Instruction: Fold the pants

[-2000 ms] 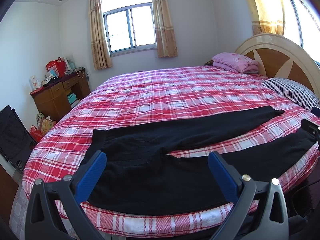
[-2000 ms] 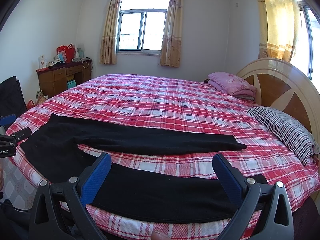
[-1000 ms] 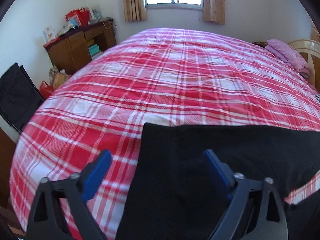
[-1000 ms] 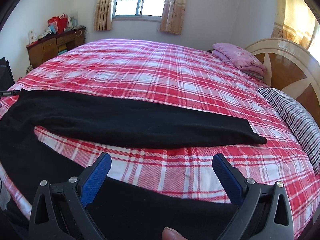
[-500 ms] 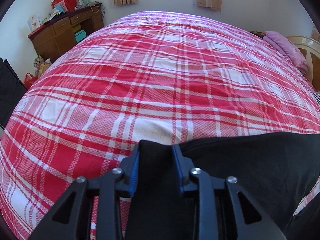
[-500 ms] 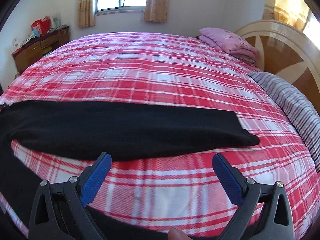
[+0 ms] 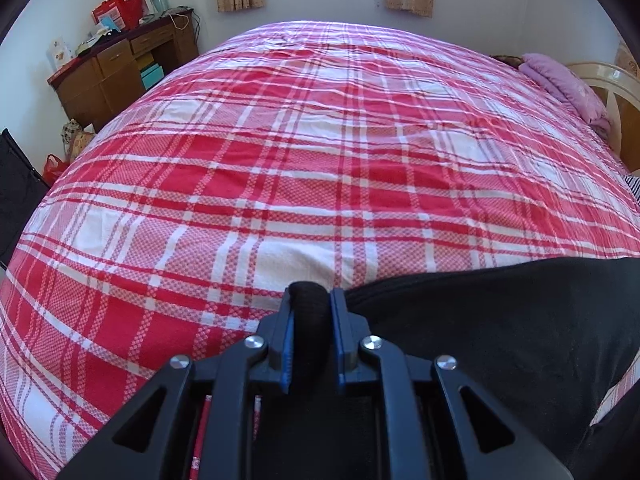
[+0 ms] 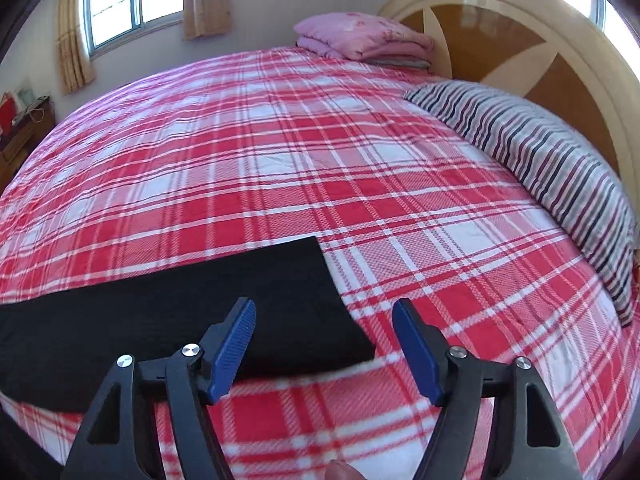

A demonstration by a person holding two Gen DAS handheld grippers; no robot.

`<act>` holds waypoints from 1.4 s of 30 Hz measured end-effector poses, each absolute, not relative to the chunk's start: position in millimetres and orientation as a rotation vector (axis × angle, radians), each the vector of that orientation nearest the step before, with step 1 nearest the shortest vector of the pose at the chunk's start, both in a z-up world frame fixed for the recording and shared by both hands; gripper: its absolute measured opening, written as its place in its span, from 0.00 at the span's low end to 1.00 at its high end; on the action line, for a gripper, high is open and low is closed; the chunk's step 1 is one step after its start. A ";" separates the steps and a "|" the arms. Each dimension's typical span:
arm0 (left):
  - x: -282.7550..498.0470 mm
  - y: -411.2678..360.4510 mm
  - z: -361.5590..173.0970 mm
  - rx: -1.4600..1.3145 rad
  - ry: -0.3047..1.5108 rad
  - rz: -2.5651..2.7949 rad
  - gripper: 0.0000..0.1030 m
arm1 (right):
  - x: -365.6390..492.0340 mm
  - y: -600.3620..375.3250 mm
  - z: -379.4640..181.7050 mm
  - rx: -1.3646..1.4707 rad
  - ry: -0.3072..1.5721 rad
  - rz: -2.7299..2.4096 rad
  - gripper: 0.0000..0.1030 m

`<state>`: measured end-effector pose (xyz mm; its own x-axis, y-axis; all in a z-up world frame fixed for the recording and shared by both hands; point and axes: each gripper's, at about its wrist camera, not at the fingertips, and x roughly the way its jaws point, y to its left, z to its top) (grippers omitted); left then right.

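- Your left tool (image 7: pixel 311 308) is clenched on a bunched corner of the black pants (image 7: pixel 500 328); the fabric stands up as a small roll between the blue pads (image 7: pixel 286 344).
- From that pinch, the pants spread away to the right across the red plaid bed (image 7: pixel 320 152), lying flat on the cover.
- Your right tool (image 8: pixel 324 334) is released: its jaws have just been closing but are apart, pressing on nothing.
- In the right wrist view, the end of one pant leg (image 8: pixel 192 312) lies flat on the bed. Its squared cuff corner sits just beyond and between the blue pads, without touching them.
- A fingertip (image 8: pixel 340 471) shows at the bottom edge of that view.
- A striped pillow (image 8: pixel 532 160) lies along the wooden headboard (image 8: pixel 520 40), well apart from the pants, with a folded pink blanket (image 8: pixel 360 40) further back.
- A wooden desk (image 7: pixel 120 68) stands by the wall past the bed's far left edge.
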<state>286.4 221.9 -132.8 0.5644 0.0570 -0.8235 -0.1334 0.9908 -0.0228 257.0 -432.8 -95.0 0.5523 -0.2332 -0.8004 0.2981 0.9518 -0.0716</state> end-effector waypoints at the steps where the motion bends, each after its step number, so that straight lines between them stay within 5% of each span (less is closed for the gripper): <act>1: 286.9 221.4 -133.0 -0.083 0.967 0.114 0.16 | 262.5 -436.6 -98.3 0.083 0.945 -0.311 0.70; 11: 292.8 215.4 -134.1 -0.048 0.980 0.129 0.16 | 325.2 -467.5 -134.8 0.146 1.041 -0.269 0.70; 14: 296.9 213.4 -133.7 -0.029 1.006 0.131 0.16 | 331.6 -466.8 -144.7 0.134 1.075 -0.234 0.55; 15: 298.6 213.0 -133.0 -0.026 1.010 0.129 0.16 | 332.3 -465.8 -144.4 0.129 1.072 -0.217 0.37; 17: 299.9 213.3 -133.1 -0.027 1.008 0.127 0.16 | 333.3 -460.3 -141.5 0.139 1.069 -0.155 0.18; 20: 301.3 215.9 -132.6 -0.042 0.988 0.108 0.14 | 332.4 -448.4 -136.4 0.086 1.055 -0.147 0.08; 42: 218.3 247.3 -69.3 -0.258 0.655 -0.065 0.13 | 163.0 -444.4 -16.5 0.164 0.537 0.061 0.05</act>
